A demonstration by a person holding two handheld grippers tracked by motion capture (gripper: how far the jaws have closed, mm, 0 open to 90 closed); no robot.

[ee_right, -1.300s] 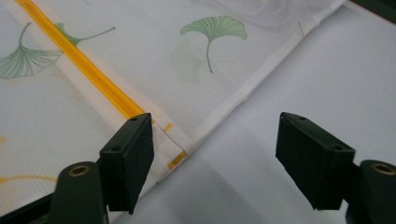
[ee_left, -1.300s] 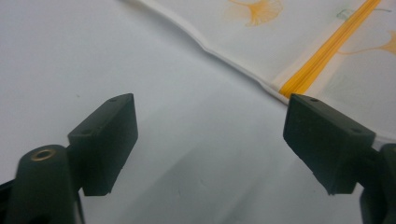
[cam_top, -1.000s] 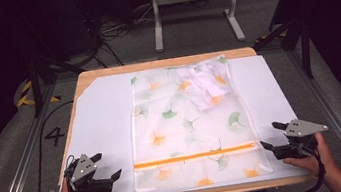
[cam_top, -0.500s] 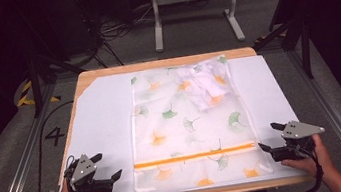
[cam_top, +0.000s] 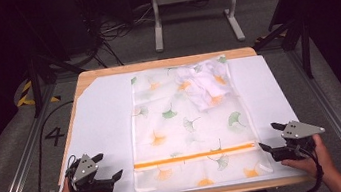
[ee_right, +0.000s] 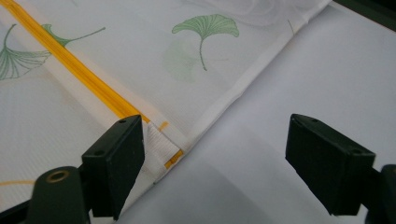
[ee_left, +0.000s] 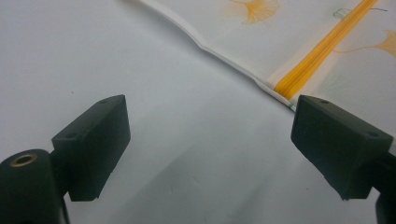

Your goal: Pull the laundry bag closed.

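Observation:
A white mesh bag (cam_top: 187, 124) printed with green and orange ginkgo leaves lies flat on the white sheet. An orange zipper (cam_top: 194, 156) runs across its near end. A crumpled white cloth (cam_top: 202, 84) shows through it at the far right. My left gripper (cam_top: 109, 166) rests open on the sheet, just left of the bag's near left corner, with nothing in it. In the left gripper view the zipper (ee_left: 317, 56) ends ahead of the right jaw. My right gripper (cam_top: 268, 136) stands open at the bag's near right edge. Its left jaw is by the zipper's end (ee_right: 163, 144).
The white sheet (cam_top: 100, 116) covers a wooden table (cam_top: 154, 64) whose edges show at the back and front. A metal stand (cam_top: 193, 2) and cables lie on the floor beyond. Bare sheet flanks the bag on both sides.
My right gripper has edged slightly left toward the bag's edge. The left gripper and the bag have stayed where they were.

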